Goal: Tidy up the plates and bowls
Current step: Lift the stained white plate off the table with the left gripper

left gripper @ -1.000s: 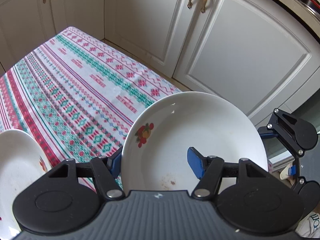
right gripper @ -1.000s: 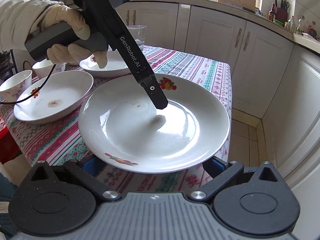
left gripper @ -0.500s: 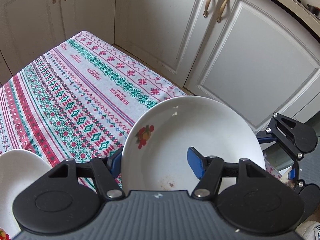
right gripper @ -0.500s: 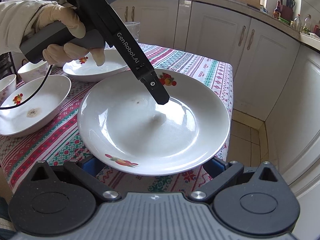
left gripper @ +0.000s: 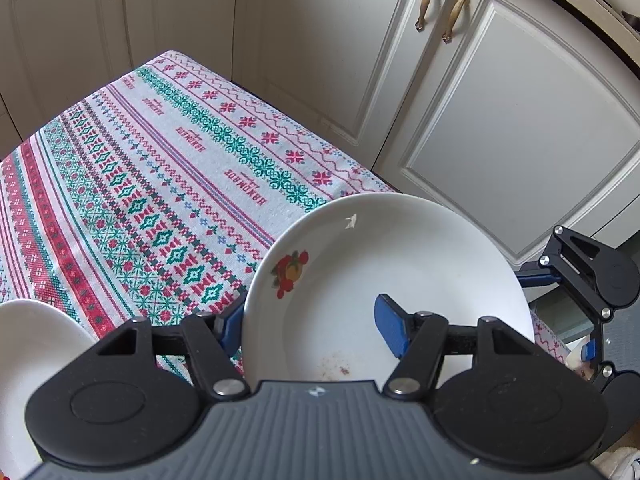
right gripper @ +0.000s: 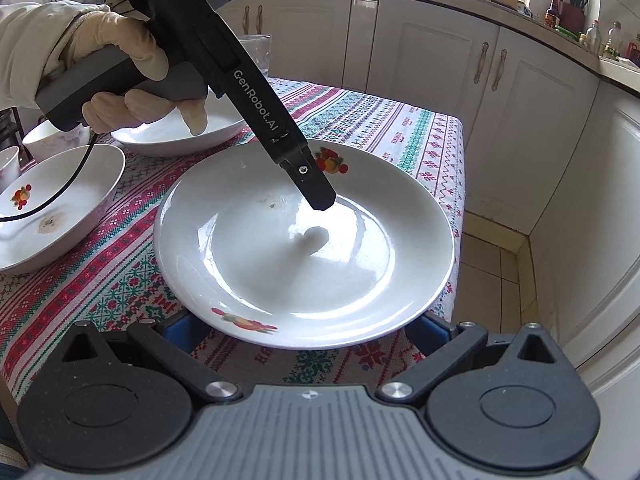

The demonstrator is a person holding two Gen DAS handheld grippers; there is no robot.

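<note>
The left gripper pinches the rim of the big plate near the table corner, while the right gripper waits spread under its near edge

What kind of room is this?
Most likely a home kitchen: white cabinets under a countertop with bottles, and a table with a patterned cloth holding plates.

Three white plates, two bowls, one glass, two grippers.
</note>
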